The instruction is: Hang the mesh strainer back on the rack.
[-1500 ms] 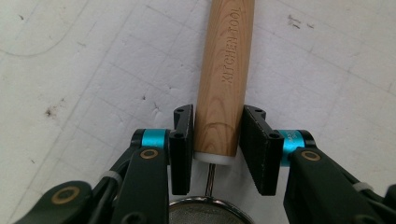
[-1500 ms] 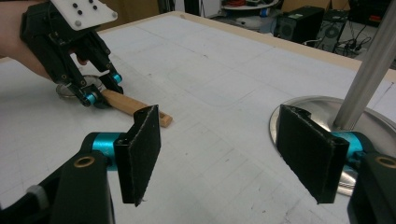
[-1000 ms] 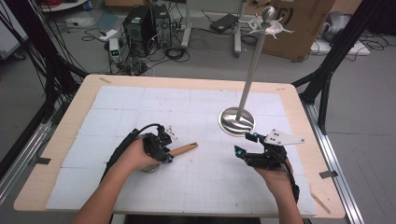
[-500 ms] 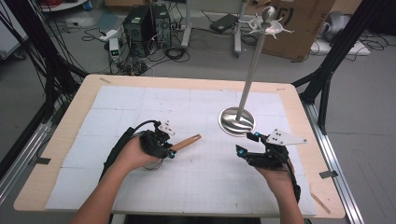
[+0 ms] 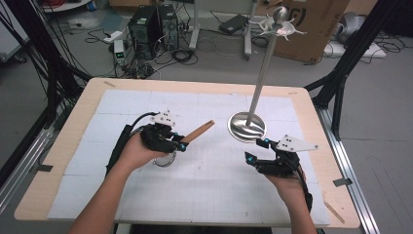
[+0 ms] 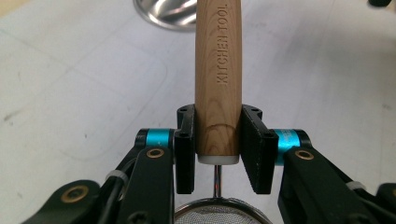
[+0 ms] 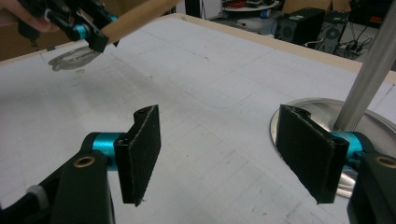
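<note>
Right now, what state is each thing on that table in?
Left tool: shut on the strainer's wooden handle.
Strainer: held off the table, handle tilted up, mesh bowl hanging low.
Right tool: open, nothing between its pads.
Metal stand: upright on its round base, untouched.
Table: covered by a white mat.

"KITCHEN TOOL" engraved lengthwise along wooden handle [image 6: 218, 79] of strainer, capitals, legible in left gripper view, partial dark print on cardboard box [image 5: 319, 29] behind table in high view, letters not readable, no other legible text
</note>
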{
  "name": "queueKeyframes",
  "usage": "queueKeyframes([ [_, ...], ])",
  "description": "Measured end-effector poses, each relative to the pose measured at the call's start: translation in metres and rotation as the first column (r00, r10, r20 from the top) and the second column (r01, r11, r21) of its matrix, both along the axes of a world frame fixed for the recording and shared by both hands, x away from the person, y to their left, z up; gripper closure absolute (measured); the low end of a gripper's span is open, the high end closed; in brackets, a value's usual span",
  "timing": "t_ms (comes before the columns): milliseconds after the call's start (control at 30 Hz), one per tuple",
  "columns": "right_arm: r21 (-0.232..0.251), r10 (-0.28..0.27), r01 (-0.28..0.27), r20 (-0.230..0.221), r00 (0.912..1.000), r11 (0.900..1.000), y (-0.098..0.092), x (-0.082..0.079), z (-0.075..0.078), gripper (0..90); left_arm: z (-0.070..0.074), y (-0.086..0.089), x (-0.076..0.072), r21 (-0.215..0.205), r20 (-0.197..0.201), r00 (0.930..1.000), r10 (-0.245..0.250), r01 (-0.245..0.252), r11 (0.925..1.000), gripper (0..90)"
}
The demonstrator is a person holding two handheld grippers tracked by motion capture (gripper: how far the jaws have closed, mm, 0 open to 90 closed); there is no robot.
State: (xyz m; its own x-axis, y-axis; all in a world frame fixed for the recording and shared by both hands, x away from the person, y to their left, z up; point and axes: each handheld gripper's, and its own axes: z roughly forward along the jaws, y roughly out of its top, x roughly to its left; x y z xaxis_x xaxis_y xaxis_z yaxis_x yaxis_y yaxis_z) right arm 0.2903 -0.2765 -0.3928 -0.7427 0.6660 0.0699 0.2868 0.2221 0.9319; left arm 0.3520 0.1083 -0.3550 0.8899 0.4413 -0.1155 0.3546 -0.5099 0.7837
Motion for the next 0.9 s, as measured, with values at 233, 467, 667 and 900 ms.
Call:
queueKeyframes([
  [233, -0.001, 0.003, -0.003, -0.001, 1.0000, 1.000, 0.001, -0.001, 0.000, 30.4, 0.018, -0.008, 0.008, -0.119, 0.026, 0.9959, -0.086, 0.089, 0.9889, 68.7],
  [467, 0.002, 0.005, -0.005, 0.001, 1.0000, 1.000, 0.001, -0.001, 0.000, 30.4, 0.045, -0.021, 0.015, -0.125, 0.066, 0.9933, -0.095, 0.103, 0.9869, 68.7],
  [667, -0.001, 0.007, -0.007, 0.001, 1.0000, 1.000, 0.001, -0.001, 0.000, 30.4, 0.070, -0.030, 0.022, -0.134, 0.104, 0.9848, -0.139, 0.152, 0.9793, 68.7],
  [900, 0.004, 0.008, -0.008, 0.003, 1.0000, 1.000, 0.001, -0.001, 0.001, 30.5, 0.103, -0.035, 0.027, -0.164, 0.144, 0.9829, -0.114, 0.138, 0.9769, 68.7],
])
